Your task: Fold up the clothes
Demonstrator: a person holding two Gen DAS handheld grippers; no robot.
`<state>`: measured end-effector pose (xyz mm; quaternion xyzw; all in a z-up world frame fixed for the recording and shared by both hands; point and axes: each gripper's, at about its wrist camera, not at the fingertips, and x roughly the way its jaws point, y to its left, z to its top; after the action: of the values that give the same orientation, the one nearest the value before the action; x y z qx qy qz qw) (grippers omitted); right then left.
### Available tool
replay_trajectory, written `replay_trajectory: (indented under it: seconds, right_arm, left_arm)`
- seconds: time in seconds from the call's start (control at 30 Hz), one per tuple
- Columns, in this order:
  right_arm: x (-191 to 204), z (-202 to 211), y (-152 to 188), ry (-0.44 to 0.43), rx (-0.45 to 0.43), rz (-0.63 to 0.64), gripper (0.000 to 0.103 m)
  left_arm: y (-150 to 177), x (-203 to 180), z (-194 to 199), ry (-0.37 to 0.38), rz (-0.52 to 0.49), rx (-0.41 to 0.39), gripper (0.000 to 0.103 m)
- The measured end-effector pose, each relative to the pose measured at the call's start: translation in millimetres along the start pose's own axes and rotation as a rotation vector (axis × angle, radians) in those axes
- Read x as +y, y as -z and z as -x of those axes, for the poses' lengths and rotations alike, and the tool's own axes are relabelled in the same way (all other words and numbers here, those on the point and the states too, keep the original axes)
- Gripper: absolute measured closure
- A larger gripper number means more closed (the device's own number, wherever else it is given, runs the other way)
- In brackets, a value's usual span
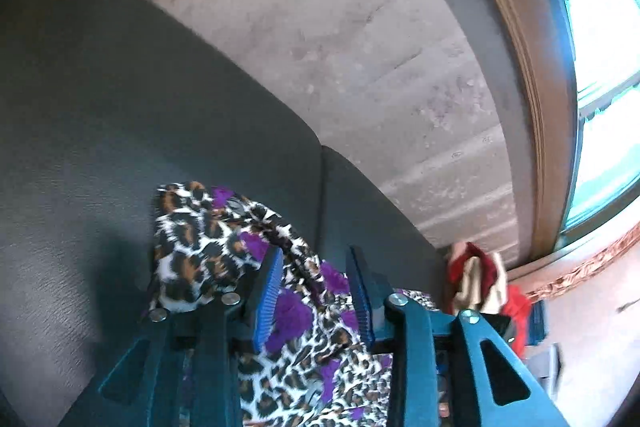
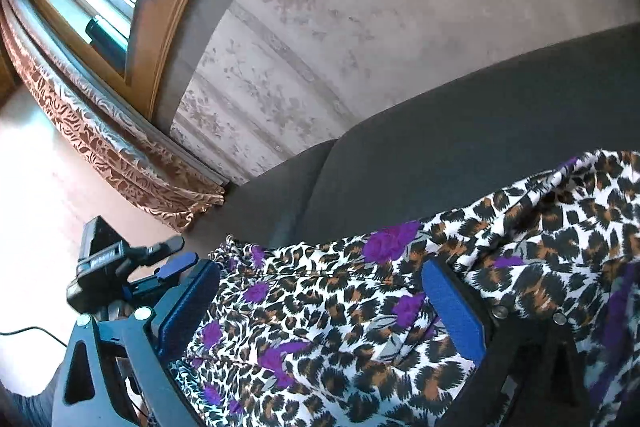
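With the leopard-print garment [image 2: 360, 307] spread on the grey sofa [image 1: 120, 107], both the left gripper [image 1: 316, 291] and right gripper [image 2: 332, 303] hover released above it, so the fold looks barely begun and next calls for pinching an edge.

The leopard cloth [image 2: 360, 307] runs off the bottom and right edges. Red and cream clothes [image 1: 484, 283] sit partly behind the left gripper [image 1: 316, 291], too blurry to name.
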<state>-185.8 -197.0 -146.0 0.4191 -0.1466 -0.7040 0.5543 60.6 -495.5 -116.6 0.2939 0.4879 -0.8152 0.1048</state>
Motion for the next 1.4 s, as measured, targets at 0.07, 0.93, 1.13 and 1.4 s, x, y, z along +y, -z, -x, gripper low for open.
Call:
replay_trajectory:
  seconds: [0.07, 0.93, 1.13, 1.4]
  right_arm:
    - [-2, 1, 0, -0.013, -0.008, -0.007, 0.0]
    - [3, -2, 2, 0.037, 0.0, 0.025, 0.0]
    - [5, -4, 1, 0.055, 0.008, 0.037, 0.0]
    - [4, -19, -10, 0.096, 0.028, 0.074, 0.0]
  left_arm:
    - [-4, -3, -14, -0.041, -0.001, 0.06, 0.07]
    - [2, -47, -18, -0.352, -0.231, -0.157, 0.082]
    - [41, -81, -66, -0.391, -0.518, -0.053, 0.079]
    - [30, -56, -84, -0.339, -0.457, -0.057, 0.082]
